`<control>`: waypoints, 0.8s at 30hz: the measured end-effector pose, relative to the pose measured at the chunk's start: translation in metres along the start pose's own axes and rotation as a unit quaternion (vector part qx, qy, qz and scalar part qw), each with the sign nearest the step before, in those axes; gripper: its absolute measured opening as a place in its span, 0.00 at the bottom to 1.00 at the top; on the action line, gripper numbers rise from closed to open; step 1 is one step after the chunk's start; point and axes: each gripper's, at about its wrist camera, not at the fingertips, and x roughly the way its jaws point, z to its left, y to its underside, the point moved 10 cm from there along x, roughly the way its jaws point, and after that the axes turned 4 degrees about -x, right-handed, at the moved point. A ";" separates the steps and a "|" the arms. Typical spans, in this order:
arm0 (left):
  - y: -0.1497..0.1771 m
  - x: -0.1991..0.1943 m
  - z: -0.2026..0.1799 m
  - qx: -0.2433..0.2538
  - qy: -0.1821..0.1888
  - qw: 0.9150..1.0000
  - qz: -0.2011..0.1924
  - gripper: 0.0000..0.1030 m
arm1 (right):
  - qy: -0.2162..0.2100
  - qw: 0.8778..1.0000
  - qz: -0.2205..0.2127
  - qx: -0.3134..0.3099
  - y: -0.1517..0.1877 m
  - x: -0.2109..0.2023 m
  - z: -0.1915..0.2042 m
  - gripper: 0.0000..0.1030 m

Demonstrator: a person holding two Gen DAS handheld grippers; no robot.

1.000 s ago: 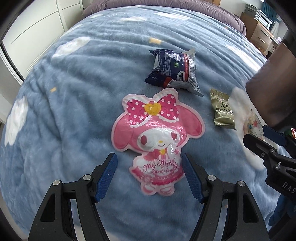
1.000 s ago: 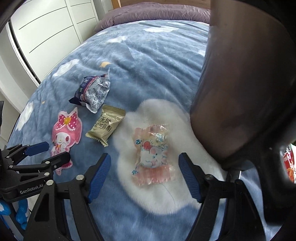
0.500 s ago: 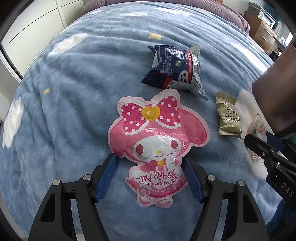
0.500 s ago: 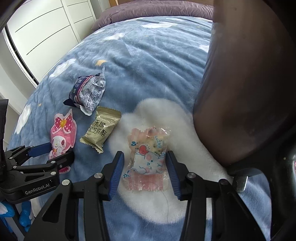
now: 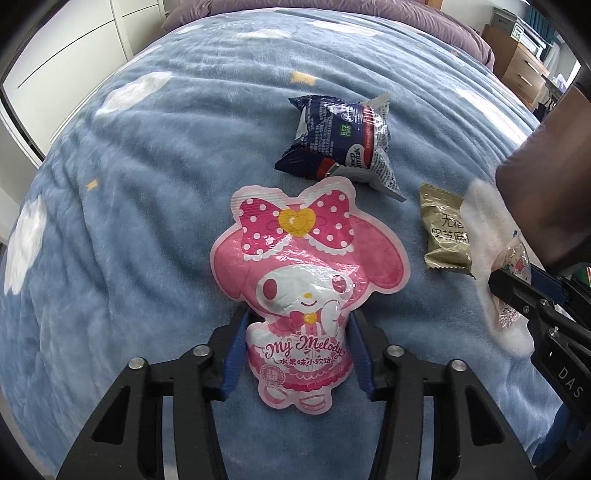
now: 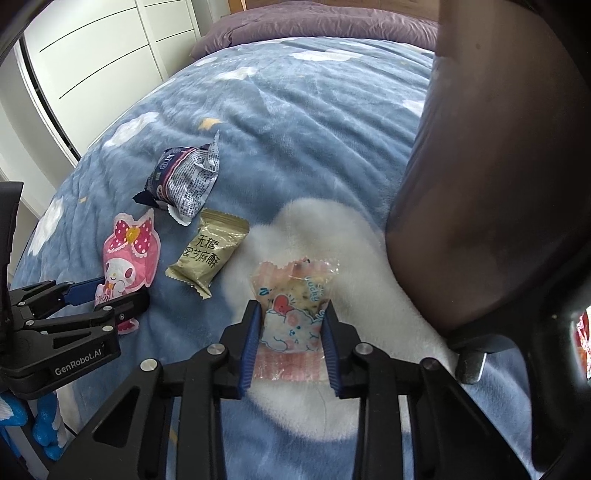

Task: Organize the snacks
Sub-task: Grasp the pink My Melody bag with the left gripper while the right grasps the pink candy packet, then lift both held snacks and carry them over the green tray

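A plush blue cloud-print blanket (image 5: 147,192) covers the bed beside white wardrobe doors (image 6: 103,55). Left gripper (image 5: 297,354), wide a second ago, is closing on the pink glossy character-shaped candy pouch (image 5: 306,266). Right gripper (image 6: 291,343) likewise narrows on the clear pink-printed sweet wrapper (image 6: 295,306) (both pickups imminent).

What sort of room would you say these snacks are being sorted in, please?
Most likely a bedroom: the snacks lie on a bed's blue cloud-print blanket, with a purple duvet at the far end and white wardrobe doors alongside.
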 end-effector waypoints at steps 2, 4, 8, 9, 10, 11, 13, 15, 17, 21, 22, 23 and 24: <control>0.001 -0.004 0.001 -0.006 0.009 1.000 -0.001 0.20 | 0.000 1.000 -0.002 -0.002 0.000 -0.003 0.000 0.18; 0.001 -0.007 0.003 -0.007 0.014 1.000 -0.001 0.17 | 0.000 1.000 -0.003 -0.002 0.001 -0.006 0.001 0.17; 0.003 -0.015 0.004 -0.002 0.021 1.000 -0.004 0.12 | -0.006 1.000 -0.005 0.003 0.001 -0.013 0.003 0.15; 0.005 -0.018 0.004 0.000 0.022 1.000 -0.006 0.12 | -0.009 1.000 -0.006 0.005 0.001 -0.016 0.003 0.15; 0.006 -0.020 0.003 0.001 0.022 1.000 -0.007 0.11 | -0.012 1.000 -0.007 0.008 0.001 -0.018 0.003 0.14; 0.007 -0.023 0.003 0.003 0.022 1.000 -0.009 0.10 | -0.013 1.000 -0.009 0.010 0.001 -0.021 0.003 0.13; 0.010 -0.029 0.003 0.004 0.022 1.000 -0.012 0.10 | -0.016 1.000 -0.012 0.013 0.001 -0.028 0.004 0.12; 0.012 -0.037 0.003 0.006 0.020 1.000 -0.019 0.10 | -0.017 1.000 -0.015 0.013 0.002 -0.035 0.006 0.12; 0.014 -0.045 0.003 0.008 0.020 0.999 -0.025 0.10 | -0.019 1.000 -0.020 0.013 0.004 -0.045 0.010 0.12; 0.019 -0.066 0.006 0.013 0.020 0.999 -0.040 0.10 | -0.021 0.999 -0.027 0.006 0.008 -0.065 0.018 0.12; 0.021 -0.072 0.007 0.015 0.019 0.999 -0.044 0.10 | -0.022 0.999 -0.029 0.004 0.010 -0.071 0.020 0.12; 0.022 -0.077 0.008 0.017 0.019 0.999 -0.048 0.10 | -0.023 0.999 -0.032 0.002 0.011 -0.079 0.022 0.12; 0.025 -0.085 0.010 0.019 0.017 0.998 -0.053 0.10 | -0.023 0.999 -0.035 0.001 0.013 -0.086 0.024 0.12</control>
